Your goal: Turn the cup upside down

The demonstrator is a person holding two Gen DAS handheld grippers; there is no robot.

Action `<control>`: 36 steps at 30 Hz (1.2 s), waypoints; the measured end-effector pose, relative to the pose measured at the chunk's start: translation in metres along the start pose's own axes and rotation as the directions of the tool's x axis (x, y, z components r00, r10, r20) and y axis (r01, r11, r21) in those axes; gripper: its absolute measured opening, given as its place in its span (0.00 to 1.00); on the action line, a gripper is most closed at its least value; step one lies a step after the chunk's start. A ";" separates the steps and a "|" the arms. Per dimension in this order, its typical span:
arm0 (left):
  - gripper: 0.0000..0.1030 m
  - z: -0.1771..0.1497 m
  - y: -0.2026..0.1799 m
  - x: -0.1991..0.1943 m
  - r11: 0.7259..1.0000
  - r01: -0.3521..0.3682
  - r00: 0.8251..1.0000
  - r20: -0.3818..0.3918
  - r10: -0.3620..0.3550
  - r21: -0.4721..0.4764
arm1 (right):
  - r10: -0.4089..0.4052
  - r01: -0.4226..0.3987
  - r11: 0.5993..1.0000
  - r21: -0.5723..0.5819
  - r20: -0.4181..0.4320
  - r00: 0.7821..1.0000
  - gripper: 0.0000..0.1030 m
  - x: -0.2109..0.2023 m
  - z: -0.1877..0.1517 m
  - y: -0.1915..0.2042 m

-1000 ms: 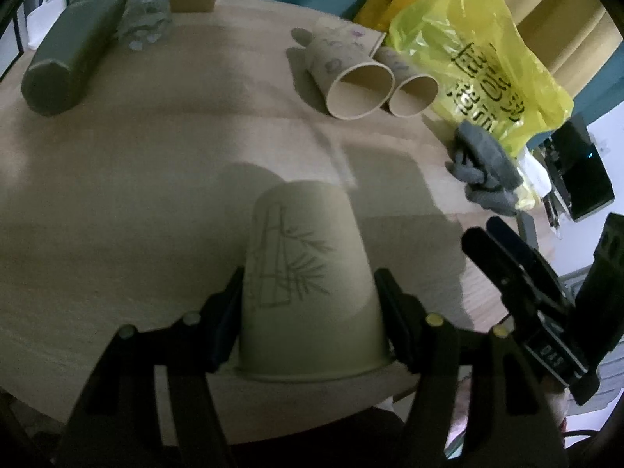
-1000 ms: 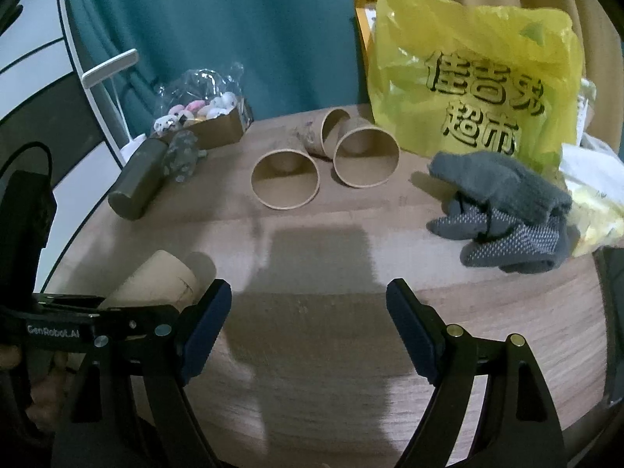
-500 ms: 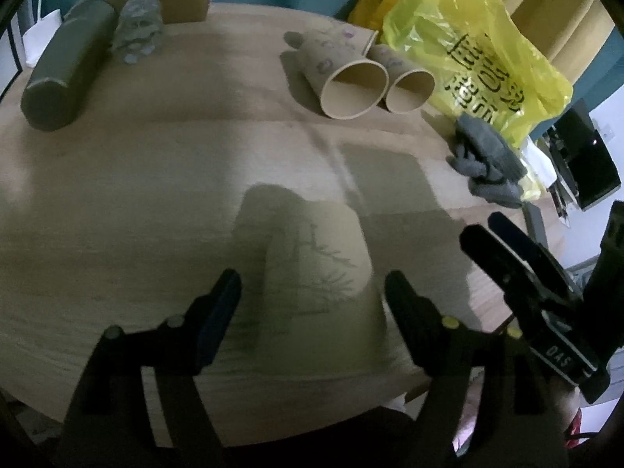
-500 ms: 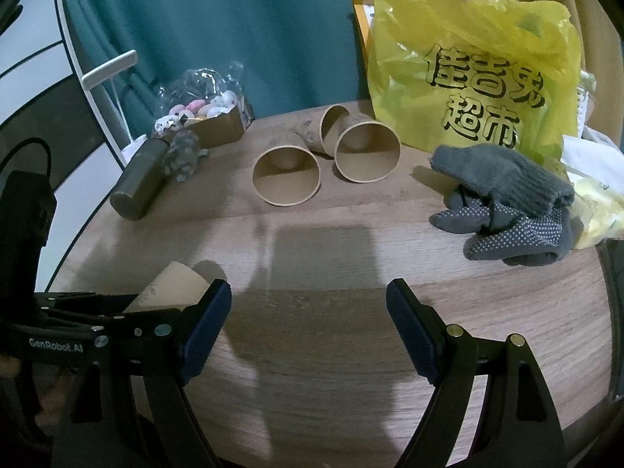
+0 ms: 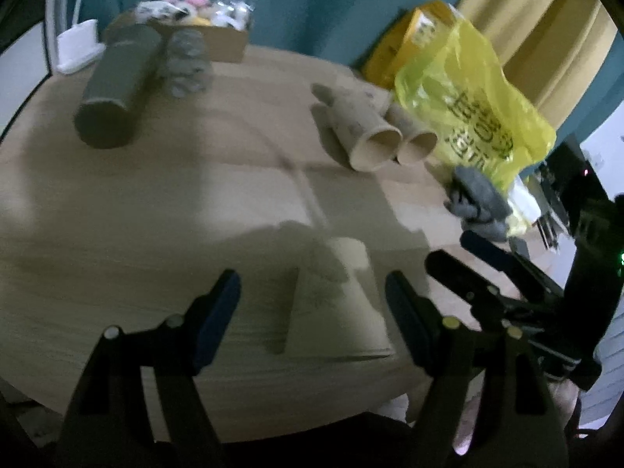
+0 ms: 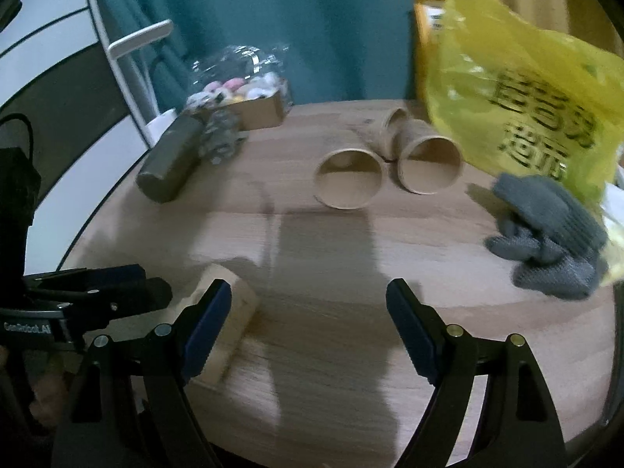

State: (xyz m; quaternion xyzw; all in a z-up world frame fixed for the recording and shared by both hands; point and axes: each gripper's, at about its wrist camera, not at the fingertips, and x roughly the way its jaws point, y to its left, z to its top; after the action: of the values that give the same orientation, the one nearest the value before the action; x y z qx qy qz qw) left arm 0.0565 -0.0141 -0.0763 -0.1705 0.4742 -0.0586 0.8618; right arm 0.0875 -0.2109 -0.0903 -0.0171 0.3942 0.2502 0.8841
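Observation:
A paper cup with a bamboo drawing (image 5: 335,304) stands upside down, rim on the round wooden table (image 5: 156,202), near its front edge. My left gripper (image 5: 312,312) is open, its jaws on either side of the cup and clear of it. The same cup (image 6: 230,323) shows at the lower left of the right wrist view, partly behind my right gripper's left finger. My right gripper (image 6: 308,323) is open and empty above the table. Several more paper cups (image 6: 347,183) lie on their sides at the back.
A yellow plastic bag (image 6: 522,97) and grey gloves (image 6: 546,226) sit at the right. A dark green cylinder (image 5: 117,85), a grey bundle (image 5: 187,62) and a cardboard box of small items (image 6: 249,97) lie at the back left.
My left gripper has opened wide, let go of the upside-down cup and drawn back from it. The right gripper has stayed open and shifted slightly.

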 end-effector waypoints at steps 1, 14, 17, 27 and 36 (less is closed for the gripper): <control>0.76 0.000 0.007 -0.003 1.000 -0.004 1.000 0.011 0.004 -0.008 | 0.009 -0.009 1.000 -0.007 -0.014 1.000 0.82 0.003 0.003 0.005; 0.76 0.000 0.098 -0.010 0.996 -0.018 0.999 0.040 0.022 -0.087 | 0.150 -0.109 0.984 0.143 -0.320 0.936 0.82 0.080 0.028 0.044; 0.76 0.001 0.112 -0.008 0.995 -0.009 0.999 0.035 0.013 -0.099 | 0.171 -0.108 0.976 0.188 -0.363 0.916 0.82 0.089 0.027 0.046; 0.76 0.004 0.122 -0.003 0.995 0.025 0.999 0.032 -0.022 -0.098 | 0.149 -0.087 0.982 0.168 -0.402 0.903 0.58 0.094 0.025 0.057; 0.76 0.001 0.116 -0.013 0.996 0.023 0.997 0.072 -0.017 -0.090 | -0.034 0.025 0.987 -0.160 -0.051 0.998 0.58 0.051 0.040 0.092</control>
State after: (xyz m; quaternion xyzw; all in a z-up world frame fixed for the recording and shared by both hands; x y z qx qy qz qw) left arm 0.0437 0.0984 -0.1062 -0.2162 0.4438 -0.0394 0.8687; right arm 0.1017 -0.0995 -0.0838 -0.1002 0.3964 0.2673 0.8726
